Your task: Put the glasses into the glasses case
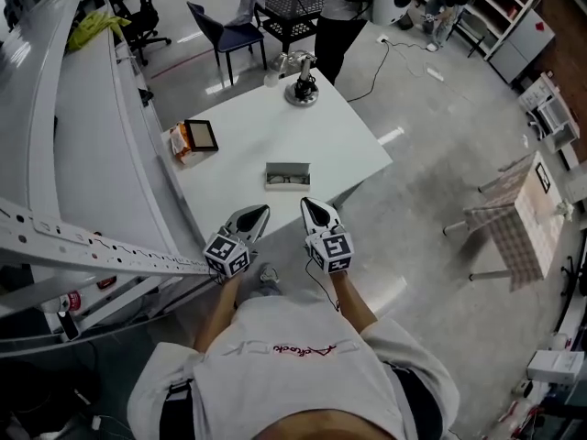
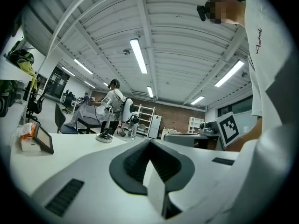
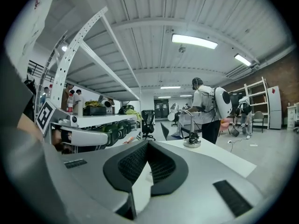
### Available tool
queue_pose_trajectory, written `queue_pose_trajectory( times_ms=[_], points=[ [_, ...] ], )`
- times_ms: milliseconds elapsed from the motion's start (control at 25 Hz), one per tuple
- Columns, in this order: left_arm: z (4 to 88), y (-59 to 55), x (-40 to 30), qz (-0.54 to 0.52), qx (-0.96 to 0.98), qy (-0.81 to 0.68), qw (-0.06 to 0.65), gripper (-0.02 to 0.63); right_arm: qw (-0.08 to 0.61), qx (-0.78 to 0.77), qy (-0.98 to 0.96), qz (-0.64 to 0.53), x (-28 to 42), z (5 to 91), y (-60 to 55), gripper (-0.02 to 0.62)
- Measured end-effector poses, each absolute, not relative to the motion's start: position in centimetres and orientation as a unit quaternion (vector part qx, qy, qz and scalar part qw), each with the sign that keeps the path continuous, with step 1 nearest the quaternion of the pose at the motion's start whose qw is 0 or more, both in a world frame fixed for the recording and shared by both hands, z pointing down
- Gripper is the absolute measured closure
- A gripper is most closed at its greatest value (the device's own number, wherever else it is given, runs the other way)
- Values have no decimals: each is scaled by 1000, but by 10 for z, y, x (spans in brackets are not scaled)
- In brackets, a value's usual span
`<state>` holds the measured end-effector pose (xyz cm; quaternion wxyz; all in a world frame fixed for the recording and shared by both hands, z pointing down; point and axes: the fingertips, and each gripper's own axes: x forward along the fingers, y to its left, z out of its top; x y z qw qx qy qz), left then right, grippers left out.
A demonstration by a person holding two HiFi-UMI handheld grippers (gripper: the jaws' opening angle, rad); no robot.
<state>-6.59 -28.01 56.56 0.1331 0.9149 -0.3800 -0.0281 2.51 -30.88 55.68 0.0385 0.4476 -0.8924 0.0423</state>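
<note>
I see a big, flat white table (image 1: 339, 140) ahead of my jaws. My left gripper (image 1: 260, 214) and right gripper (image 1: 309, 207) are smooth and white, with dark bumpy pads. Both pairs of jaws are pressed together with nothing in them. A shiny metal stand (image 1: 302, 91) with a round foot sits far ahead of the jaws. The small grey glasses case (image 1: 287, 175), shaped like a box, lies open near the jaw tips, ahead and between them. The thin dark glasses (image 1: 290, 179) seem to lie inside it. Only the head view shows the case.
</note>
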Motion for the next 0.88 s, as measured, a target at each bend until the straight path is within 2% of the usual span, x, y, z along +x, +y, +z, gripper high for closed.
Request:
queue_pose_trajectory(
  times_ms=[880],
  points=[
    [578,-135,-33,-25,907,-398,133,592,54,448,-891,50,59,578,-161,592]
  ],
)
